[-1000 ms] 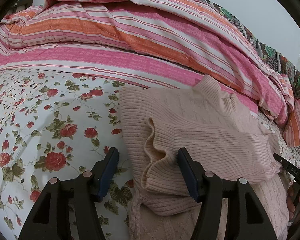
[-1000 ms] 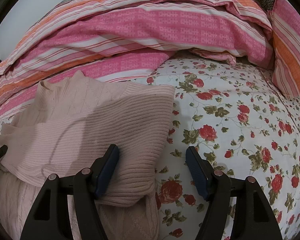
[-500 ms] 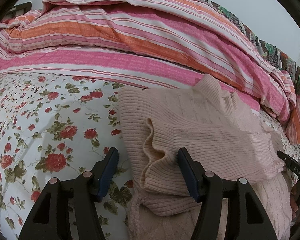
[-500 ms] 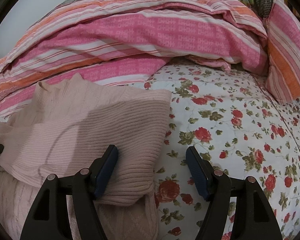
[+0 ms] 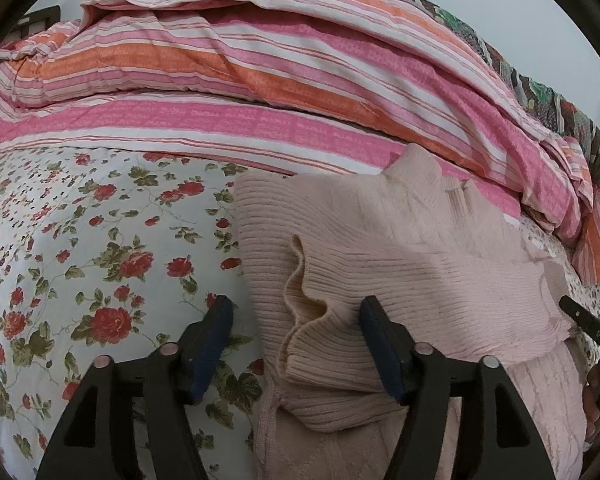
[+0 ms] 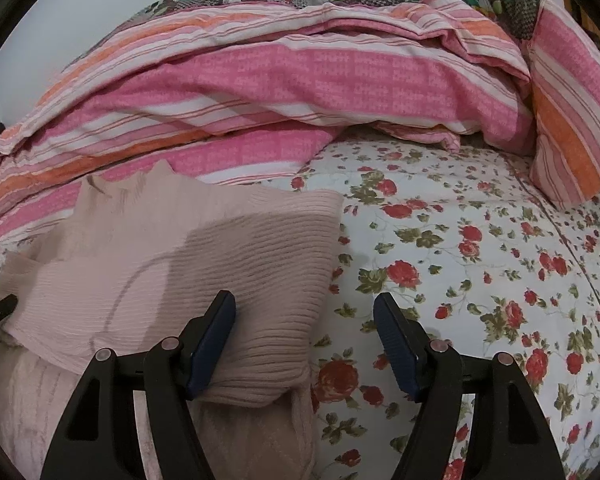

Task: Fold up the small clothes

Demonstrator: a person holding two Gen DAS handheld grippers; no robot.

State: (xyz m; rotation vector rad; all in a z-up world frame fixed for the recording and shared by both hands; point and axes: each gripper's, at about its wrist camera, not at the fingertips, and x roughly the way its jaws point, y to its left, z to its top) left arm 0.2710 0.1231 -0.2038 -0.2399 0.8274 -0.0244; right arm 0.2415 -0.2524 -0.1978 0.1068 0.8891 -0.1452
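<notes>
Fingers of both the left gripper [image 5: 296, 338], just widened, and the right gripper [image 6: 305, 334] stand apart, pinching nothing, over the folded pink sweater [image 5: 400, 264] on the floral sheet [image 5: 100, 240], its near end hidden behind them.

The right gripper [image 6: 304, 340] hangs with jaws apart over the folded pink ribbed sweater [image 6: 172, 272] (its right edge lies between them, unpinched) on the rose-print bedsheet [image 6: 480, 280]; a striped quilt [image 6: 300, 80] is heaped behind.
</notes>
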